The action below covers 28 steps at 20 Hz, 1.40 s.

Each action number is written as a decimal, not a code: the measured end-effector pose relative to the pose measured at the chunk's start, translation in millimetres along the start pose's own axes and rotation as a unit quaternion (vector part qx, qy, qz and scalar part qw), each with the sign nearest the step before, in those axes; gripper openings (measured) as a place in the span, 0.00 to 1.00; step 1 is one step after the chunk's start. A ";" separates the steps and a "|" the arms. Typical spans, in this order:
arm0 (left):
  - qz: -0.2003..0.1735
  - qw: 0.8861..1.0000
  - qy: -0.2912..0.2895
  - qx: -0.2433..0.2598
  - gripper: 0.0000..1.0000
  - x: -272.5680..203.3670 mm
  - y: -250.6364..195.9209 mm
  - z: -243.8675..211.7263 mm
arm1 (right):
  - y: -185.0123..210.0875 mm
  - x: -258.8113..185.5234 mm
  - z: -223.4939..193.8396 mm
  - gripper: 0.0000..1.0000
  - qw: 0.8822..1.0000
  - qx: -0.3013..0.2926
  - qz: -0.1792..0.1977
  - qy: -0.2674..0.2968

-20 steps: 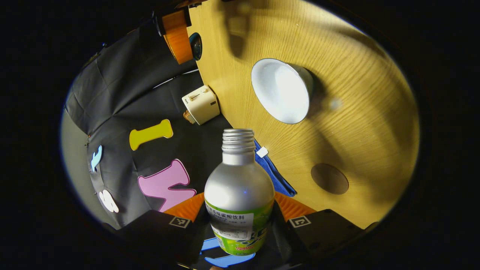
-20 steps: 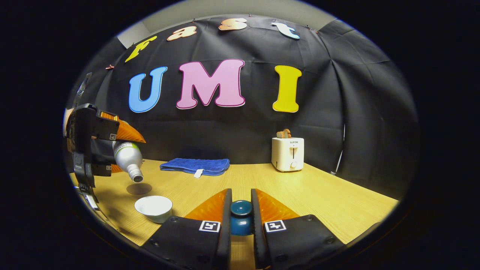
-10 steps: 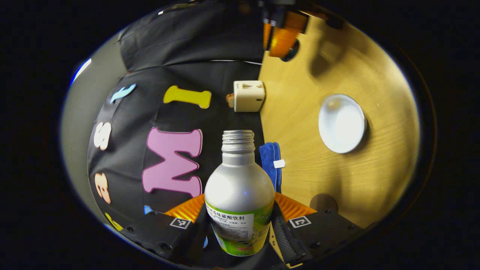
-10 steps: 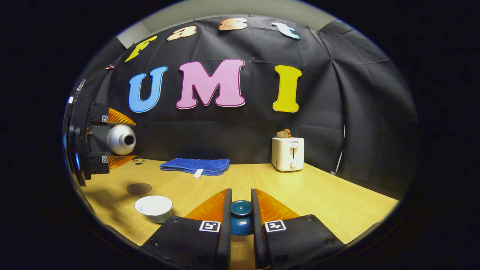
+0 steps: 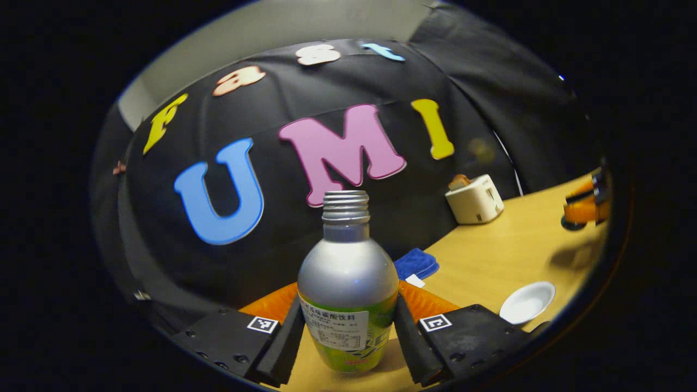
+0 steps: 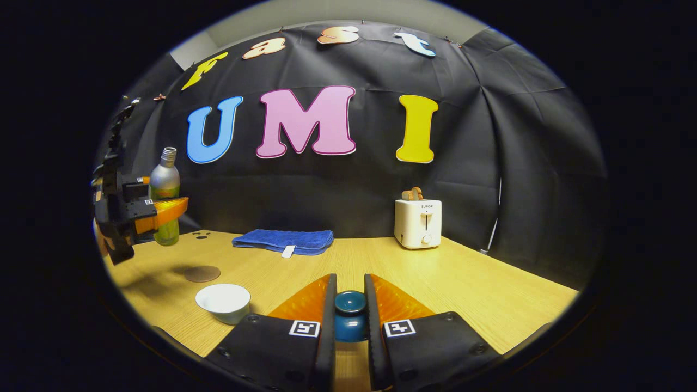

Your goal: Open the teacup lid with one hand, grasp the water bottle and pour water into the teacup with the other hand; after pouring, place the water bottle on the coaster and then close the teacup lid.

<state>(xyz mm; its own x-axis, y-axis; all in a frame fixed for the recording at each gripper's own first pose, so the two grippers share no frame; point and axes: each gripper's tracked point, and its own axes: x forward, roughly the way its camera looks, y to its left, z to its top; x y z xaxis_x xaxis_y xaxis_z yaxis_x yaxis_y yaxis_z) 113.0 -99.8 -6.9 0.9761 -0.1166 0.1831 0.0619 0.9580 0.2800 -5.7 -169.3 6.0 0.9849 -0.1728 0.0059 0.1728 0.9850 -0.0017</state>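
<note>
Left gripper point(image 6: 155, 213) clamped the upright water bottle point(image 6: 164, 188), above and behind the coaster point(image 6: 201, 273). Right gripper point(image 6: 349, 305) held the teacup lid point(image 6: 349, 302).

Silver-and-green water bottle point(image 5: 347, 283), white teacup point(image 6: 223, 301), blue towel point(image 6: 283, 240), cream toaster point(image 6: 417, 222).

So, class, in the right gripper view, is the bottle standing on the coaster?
No: the bottle is held up behind the coaster, which lies bare on the table.
</note>
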 end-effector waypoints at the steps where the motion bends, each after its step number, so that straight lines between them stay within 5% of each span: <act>1: 0.002 0.999 -0.002 -0.036 0.79 1.7 -2.2 -4.0 | 0.1 -0.8 0.0 0.28 1.000 0.000 0.001 0.000; 8: -0.020 0.975 0.051 -0.218 0.80 18.5 -26.2 -39.6 | 0.3 -0.3 0.1 0.28 1.000 0.000 0.001 -0.001; 22: -0.032 0.981 0.081 -0.176 0.84 19.7 -26.3 -58.8 | 0.2 -0.2 0.5 0.28 1.000 0.000 0.001 -0.001; 23: -0.030 0.981 0.080 -0.172 0.85 16.7 -25.7 -56.2 | 0.3 0.1 -0.1 0.28 1.000 0.000 0.001 -0.001; 24: -0.031 0.982 0.077 -0.170 0.98 9.1 -26.1 -52.0 | 0.3 0.1 0.0 0.28 1.000 0.000 0.001 -0.001; 28: -0.019 0.983 0.102 -0.154 0.97 -24.2 -15.2 -59.1 | 0.3 -0.3 -0.2 0.28 1.000 0.001 0.000 0.000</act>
<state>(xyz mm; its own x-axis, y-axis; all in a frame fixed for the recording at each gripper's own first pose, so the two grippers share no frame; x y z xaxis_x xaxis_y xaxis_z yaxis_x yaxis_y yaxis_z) 100.7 -96.0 -71.3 0.9914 -0.1287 -0.0240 0.1282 0.9915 -0.0205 -5.9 -168.9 5.9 0.9851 -0.1718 0.0057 0.1718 0.9851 -0.0007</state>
